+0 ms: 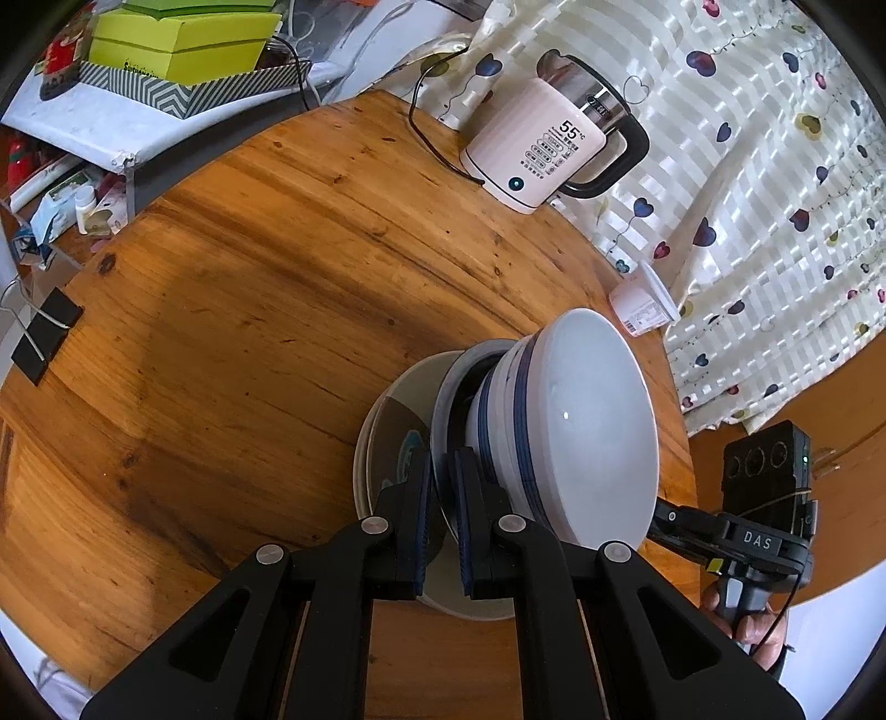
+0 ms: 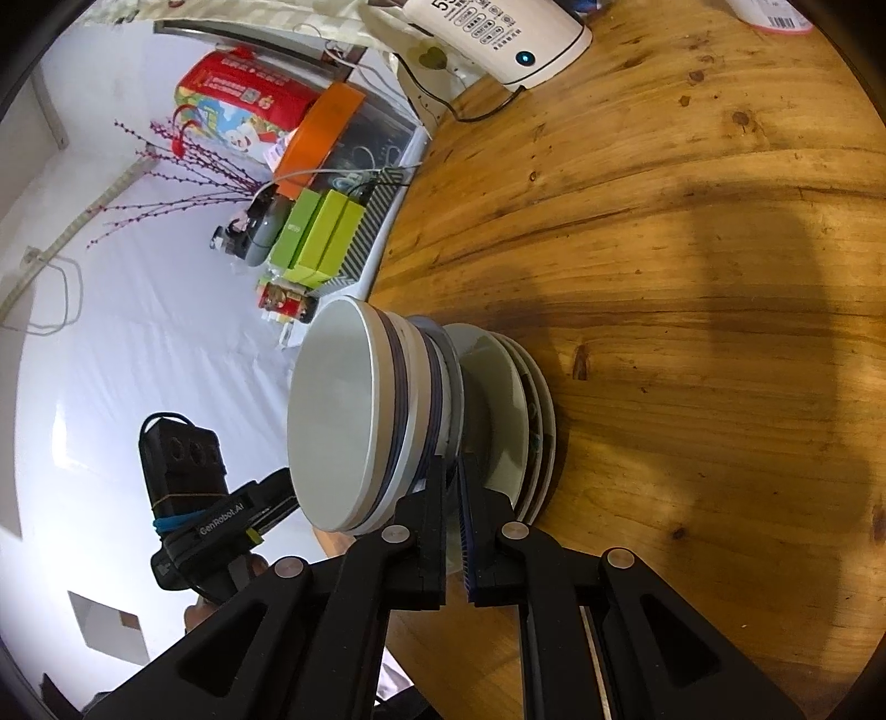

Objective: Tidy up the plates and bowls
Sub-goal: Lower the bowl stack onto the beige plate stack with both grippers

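Note:
A stack of white bowls with blue bands sits nested on a grey-rimmed plate, above a patterned plate on the round wooden table. My left gripper is shut on the grey plate's rim. In the right wrist view the same bowl stack and grey plate sit above lower white plates. My right gripper is shut on the grey plate's rim from the opposite side. Each view shows the other hand-held gripper beside the stack.
A white electric kettle with its black cord stands at the table's far edge; it also shows in the right wrist view. A small white cup lies nearby. Green boxes sit on a shelf beyond the table. A heart-patterned curtain hangs at the right.

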`<action>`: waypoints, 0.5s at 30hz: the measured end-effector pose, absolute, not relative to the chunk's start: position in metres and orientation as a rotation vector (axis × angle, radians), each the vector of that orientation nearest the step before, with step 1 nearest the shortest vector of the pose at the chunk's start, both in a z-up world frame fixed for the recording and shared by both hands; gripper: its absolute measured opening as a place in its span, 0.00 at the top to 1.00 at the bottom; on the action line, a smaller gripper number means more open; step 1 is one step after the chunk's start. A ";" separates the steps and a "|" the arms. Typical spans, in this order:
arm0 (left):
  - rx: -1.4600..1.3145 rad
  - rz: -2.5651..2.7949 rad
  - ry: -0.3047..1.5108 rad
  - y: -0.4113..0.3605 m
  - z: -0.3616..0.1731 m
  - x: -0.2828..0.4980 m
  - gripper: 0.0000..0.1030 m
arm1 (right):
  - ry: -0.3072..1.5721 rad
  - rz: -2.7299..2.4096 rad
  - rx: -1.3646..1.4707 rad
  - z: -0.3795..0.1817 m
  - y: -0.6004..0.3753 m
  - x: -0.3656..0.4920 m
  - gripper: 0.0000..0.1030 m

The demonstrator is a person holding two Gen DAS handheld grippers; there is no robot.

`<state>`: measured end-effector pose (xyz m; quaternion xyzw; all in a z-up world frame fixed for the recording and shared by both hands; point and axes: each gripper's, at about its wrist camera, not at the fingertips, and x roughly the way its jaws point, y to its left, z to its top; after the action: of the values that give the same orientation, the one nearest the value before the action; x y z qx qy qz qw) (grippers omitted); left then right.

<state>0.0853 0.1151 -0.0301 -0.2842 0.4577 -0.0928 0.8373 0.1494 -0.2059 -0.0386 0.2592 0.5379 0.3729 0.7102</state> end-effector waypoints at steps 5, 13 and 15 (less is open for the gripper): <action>-0.595 -0.189 0.949 0.116 -0.030 0.080 0.89 | 1.183 0.796 0.538 -0.036 -0.209 0.147 0.75; -0.518 -0.131 0.889 0.113 -0.018 0.064 0.88 | 1.107 0.760 0.449 -0.017 -0.216 0.129 0.60; -0.487 -0.116 0.872 0.110 -0.014 0.056 0.88 | 1.078 0.746 0.400 -0.011 -0.214 0.121 0.56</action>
<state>0.0563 0.1101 -0.0144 -0.2332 0.4177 -0.0555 0.8764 0.1210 -0.2141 -0.0106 0.1847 0.4978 0.3445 0.7742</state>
